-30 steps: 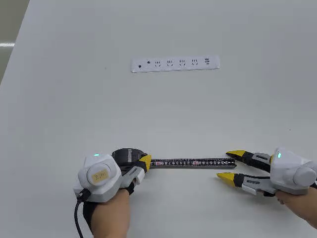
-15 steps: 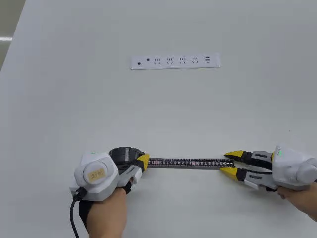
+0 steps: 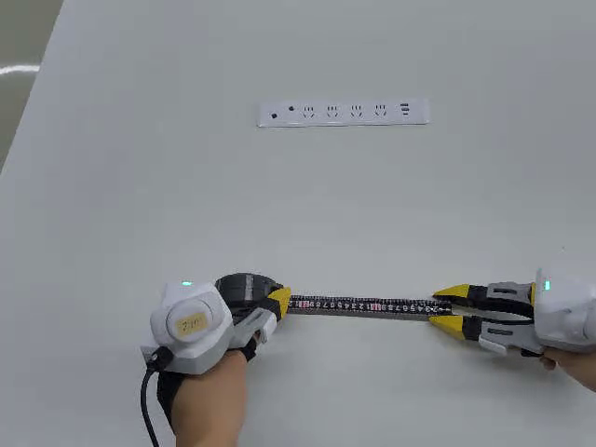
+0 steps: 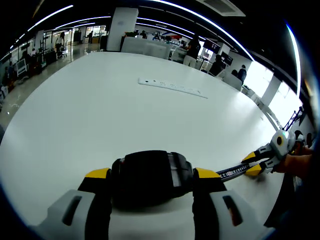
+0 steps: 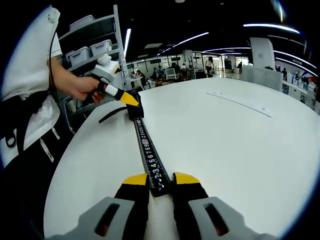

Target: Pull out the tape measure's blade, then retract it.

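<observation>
The black tape measure case (image 3: 244,291) (image 4: 151,177) rests on the white table, with my left gripper (image 3: 276,306) (image 4: 151,174) shut on it. Its dark blade (image 3: 365,305) (image 5: 148,151) (image 4: 235,171) lies pulled out flat to the right along the table. My right gripper (image 3: 446,309) (image 5: 161,179) is shut on the blade's free end, its yellow fingertips (image 5: 135,179) pressed against both edges. In the right gripper view the left gripper (image 5: 124,98) and case (image 5: 134,108) sit at the far end of the blade.
A white power strip (image 3: 343,113) (image 4: 172,87) (image 5: 240,104) lies farther back on the table. The white tabletop (image 3: 186,186) spreads wide around both grippers. A black cable (image 3: 143,405) trails from the left gripper toward me. Shelves and people stand beyond the table's edge.
My right gripper, open around the blade tip a second ago, has shut on it and drawn it a little further right. The left gripper still holds the case.
</observation>
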Motion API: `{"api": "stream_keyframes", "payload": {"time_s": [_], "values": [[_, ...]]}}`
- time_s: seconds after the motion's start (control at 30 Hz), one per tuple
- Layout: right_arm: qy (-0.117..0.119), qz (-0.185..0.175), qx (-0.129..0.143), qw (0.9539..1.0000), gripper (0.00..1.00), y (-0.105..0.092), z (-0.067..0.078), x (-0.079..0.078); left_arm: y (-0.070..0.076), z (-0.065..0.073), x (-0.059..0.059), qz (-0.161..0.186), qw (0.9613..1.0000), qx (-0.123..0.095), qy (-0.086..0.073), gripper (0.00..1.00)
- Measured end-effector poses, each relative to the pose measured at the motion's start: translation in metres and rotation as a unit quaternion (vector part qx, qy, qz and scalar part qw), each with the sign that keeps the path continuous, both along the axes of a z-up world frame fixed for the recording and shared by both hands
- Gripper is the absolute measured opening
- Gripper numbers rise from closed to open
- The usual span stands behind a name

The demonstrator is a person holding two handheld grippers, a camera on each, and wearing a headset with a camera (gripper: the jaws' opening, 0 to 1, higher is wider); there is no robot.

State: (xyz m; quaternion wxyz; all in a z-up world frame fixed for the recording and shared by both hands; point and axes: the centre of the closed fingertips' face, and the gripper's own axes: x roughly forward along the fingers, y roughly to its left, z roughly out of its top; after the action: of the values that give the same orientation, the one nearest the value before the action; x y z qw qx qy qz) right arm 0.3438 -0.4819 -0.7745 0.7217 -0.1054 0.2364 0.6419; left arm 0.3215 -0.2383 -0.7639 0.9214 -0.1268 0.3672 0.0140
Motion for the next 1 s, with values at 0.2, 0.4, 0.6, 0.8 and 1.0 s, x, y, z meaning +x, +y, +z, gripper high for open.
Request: {"api": "stream_keyframes", "payload": {"time_s": [0.2,0.4,0.6,0.8,1.0], "values": [[-0.004,0.003,-0.003,1.0000,0.16,0.000,0.001,-0.001,0.000,0.000,0.000,0.000,1.0000,0.001,0.001,0.62],[-0.004,0.012,-0.001,0.9999,0.15,0.006,0.001,-0.004,0.000,0.000,0.000,-0.002,1.0000,0.002,0.001,0.61],[-0.004,0.019,0.002,0.9998,0.15,0.016,0.000,-0.007,0.001,-0.001,0.000,-0.003,1.0000,0.000,0.001,0.61],[-0.001,0.022,0.005,0.9998,0.15,0.018,-0.006,-0.006,0.001,-0.001,0.000,-0.003,1.0000,0.000,0.001,0.61],[0.002,0.024,0.009,0.9997,0.15,0.022,-0.008,-0.005,0.001,-0.001,0.000,-0.005,1.0000,0.000,0.001,0.61]]}}
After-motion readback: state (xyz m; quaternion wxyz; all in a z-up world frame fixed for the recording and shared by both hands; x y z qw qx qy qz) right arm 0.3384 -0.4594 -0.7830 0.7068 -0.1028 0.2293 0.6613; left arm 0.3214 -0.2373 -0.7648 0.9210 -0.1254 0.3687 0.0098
